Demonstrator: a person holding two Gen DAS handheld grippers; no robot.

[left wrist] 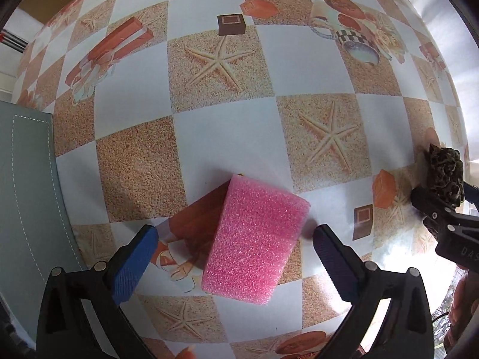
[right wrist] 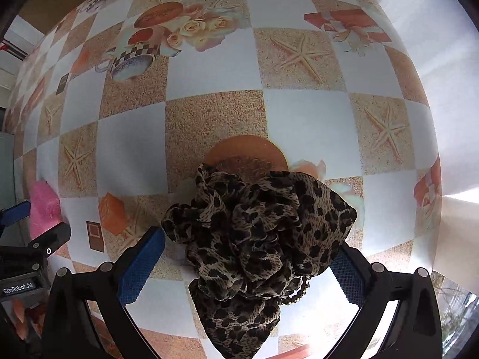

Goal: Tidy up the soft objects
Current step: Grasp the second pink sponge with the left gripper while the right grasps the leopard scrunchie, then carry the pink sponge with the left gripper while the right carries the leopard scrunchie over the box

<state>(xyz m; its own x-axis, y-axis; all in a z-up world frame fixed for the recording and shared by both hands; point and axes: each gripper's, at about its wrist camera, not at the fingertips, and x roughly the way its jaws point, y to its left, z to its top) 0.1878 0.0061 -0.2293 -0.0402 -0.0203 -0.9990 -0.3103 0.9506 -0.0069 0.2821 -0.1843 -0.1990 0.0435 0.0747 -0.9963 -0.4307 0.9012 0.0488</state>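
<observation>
The pink sponge [left wrist: 254, 239] is a thick rectangular block of coarse, glistening open-cell foam with rounded corners. It lies flat on the table [left wrist: 227, 137], turned at a slant between the two blue pads of the left claw [left wrist: 236, 233]. That claw stands wide open: both pads are clear of the sponge's sides, and nothing is gripped.

The leopard-print cloth [right wrist: 257, 233] is a thin, sheer fabric, tan with black spots, bunched into a ruffled heap with a tail hanging toward the camera. It sits between the fingers of the right claw [right wrist: 248, 245]; the cloth covers the tip of one pad, so whether the pads press on it cannot be told. In the left wrist view the same bundle appears off to the side at the tip of the other claw.

The table wears a checked oilcloth printed with starfish, cups and gift boxes. A grey-green stitched mat [left wrist: 27, 185] lies beside the left claw.
</observation>
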